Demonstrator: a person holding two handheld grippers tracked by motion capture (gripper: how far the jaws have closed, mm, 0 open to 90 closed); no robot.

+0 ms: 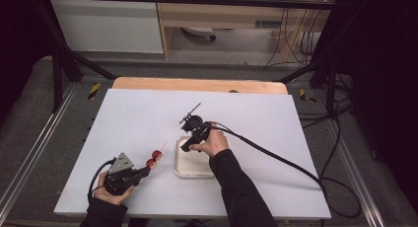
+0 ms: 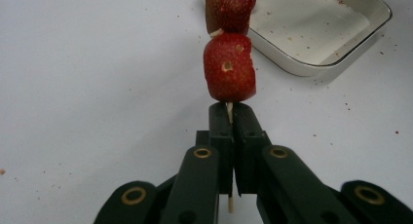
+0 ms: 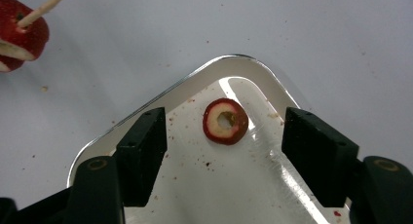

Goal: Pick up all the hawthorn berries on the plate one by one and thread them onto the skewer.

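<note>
Nearest the lens: black left gripper [image 2: 233, 112], clenched on a thin wooden skewer [image 2: 229, 109] threaded with two red fruit pieces [image 2: 229, 65], held over the white table [image 1: 138, 118]. Farther right: black right gripper [image 3: 224, 136], released, jaws spread either side of a cored red fruit slice [image 3: 225, 121] lying in a corner of the shallow white metal tray [image 3: 160, 100]. Likely troubles: slice skidding on the slick tray floor, squashed or split by a hard pinch; skewer tip [image 3: 41, 10] missing the core hole; threaded pieces sliding if tilted.
</note>
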